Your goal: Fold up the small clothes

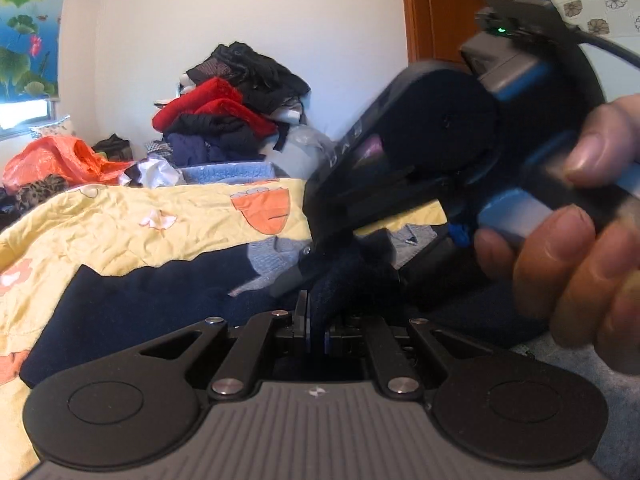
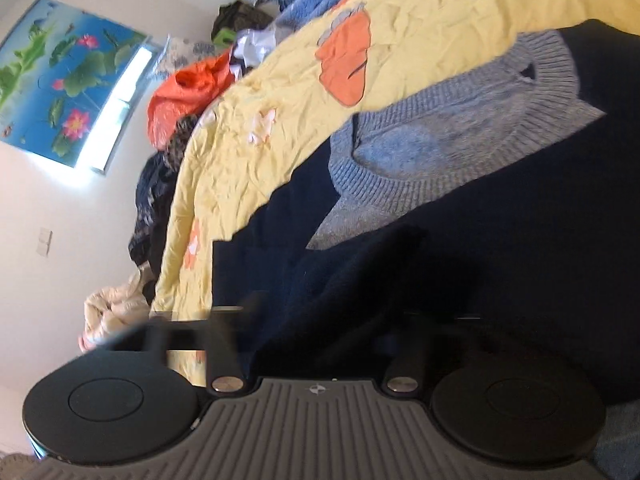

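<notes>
A navy sweater (image 1: 160,292) (image 2: 520,220) with a grey-blue knitted neck (image 1: 276,256) (image 2: 440,136) lies flat on a yellow quilt (image 1: 120,220) (image 2: 280,100). My left gripper (image 1: 318,320) is shut on a raised fold of the navy fabric at its near edge. My right gripper (image 1: 344,260), held by a hand (image 1: 580,240), comes in from the right and reaches down onto the same bunched fold, with navy cloth between its fingers. In the right wrist view the picture is rolled and blurred, and the right gripper (image 2: 340,280) is lost against the dark cloth.
A tall pile of red, black and blue clothes (image 1: 232,112) stands at the far side of the bed. An orange bag (image 1: 60,160) (image 2: 188,96) lies at the far left near a window. A wooden door (image 1: 444,12) is behind the right hand.
</notes>
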Demonstrator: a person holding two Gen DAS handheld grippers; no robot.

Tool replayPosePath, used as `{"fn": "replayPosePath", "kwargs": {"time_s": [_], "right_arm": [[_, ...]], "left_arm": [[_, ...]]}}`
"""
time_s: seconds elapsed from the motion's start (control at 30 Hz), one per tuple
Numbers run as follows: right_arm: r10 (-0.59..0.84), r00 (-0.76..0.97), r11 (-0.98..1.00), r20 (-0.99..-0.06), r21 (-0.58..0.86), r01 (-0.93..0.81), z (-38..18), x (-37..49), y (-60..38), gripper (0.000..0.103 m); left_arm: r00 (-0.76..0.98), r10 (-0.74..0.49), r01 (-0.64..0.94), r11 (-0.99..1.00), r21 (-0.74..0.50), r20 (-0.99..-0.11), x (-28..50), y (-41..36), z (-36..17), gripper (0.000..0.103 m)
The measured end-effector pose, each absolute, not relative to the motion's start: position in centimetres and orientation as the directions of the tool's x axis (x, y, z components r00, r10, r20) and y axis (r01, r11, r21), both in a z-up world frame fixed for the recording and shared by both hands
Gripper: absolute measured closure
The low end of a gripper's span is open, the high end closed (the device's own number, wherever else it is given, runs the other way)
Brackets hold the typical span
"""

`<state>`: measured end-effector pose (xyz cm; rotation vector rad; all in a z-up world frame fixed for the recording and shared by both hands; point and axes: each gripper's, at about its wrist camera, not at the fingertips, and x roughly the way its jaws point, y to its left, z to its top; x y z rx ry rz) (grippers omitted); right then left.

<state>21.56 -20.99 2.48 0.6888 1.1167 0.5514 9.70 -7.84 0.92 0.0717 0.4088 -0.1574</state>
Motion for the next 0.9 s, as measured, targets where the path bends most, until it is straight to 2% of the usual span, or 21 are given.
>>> {"fn": "replayPosePath", "kwargs": {"time_s": [0.03, 0.07, 0.13, 0.2, 0.27, 0.43, 0.67, 0.9], "right_arm": [[0.692, 0.350, 0.691, -0.631, 0.720, -0.069, 2.7, 21.6, -20.7, 0.081], [0.683, 0.357, 0.703, -0.637, 0.706, -0.084, 3.1, 21.6, -20.7, 0.084], [0.681, 0.385, 0.706, -0.623, 0.698, -0.121, 4.0, 21.4, -21.2, 0.084], [0.680, 0.413, 0.707, -0.606, 0.690, -0.152, 5.1, 21.4, -22.5, 0.084], [0.672, 0.442, 0.713, -0.594, 0.680, -0.171, 6.0, 21.2, -24.3, 0.084], [0.599, 0.509, 0.761, -0.618, 0.637, -0.123, 5.6, 22.0, -29.4, 0.084], [0.550, 0.519, 0.800, -0.655, 0.590, -0.104, 4.1, 22.4, -32.7, 0.084], [0.531, 0.508, 0.810, -0.679, 0.582, -0.070, 2.0, 22.2, -33.3, 0.084]], "left_arm": [[0.905, -0.138, 0.165, 0.986, 0.032, -0.403, 9.7, -7.7, 1.0, 0.096], [0.902, -0.148, 0.171, 0.985, 0.021, -0.405, 9.7, -7.6, 1.0, 0.092], [0.899, -0.145, 0.167, 0.986, 0.016, -0.414, 9.8, -7.5, 0.9, 0.074], [0.899, -0.150, 0.165, 0.986, 0.000, -0.412, 9.8, -7.3, 1.0, 0.028], [0.909, -0.160, 0.157, 0.987, -0.041, -0.385, 9.7, -6.5, 1.1, 0.017], [0.885, -0.170, 0.115, 0.982, -0.151, -0.433, 11.0, -4.7, 0.9, 0.017], [0.851, -0.189, 0.024, 0.946, -0.323, -0.491, 12.3, -1.6, 0.1, 0.017], [0.849, -0.178, 0.023, 0.953, -0.301, -0.497, 12.4, -1.8, -0.2, 0.017]]}}
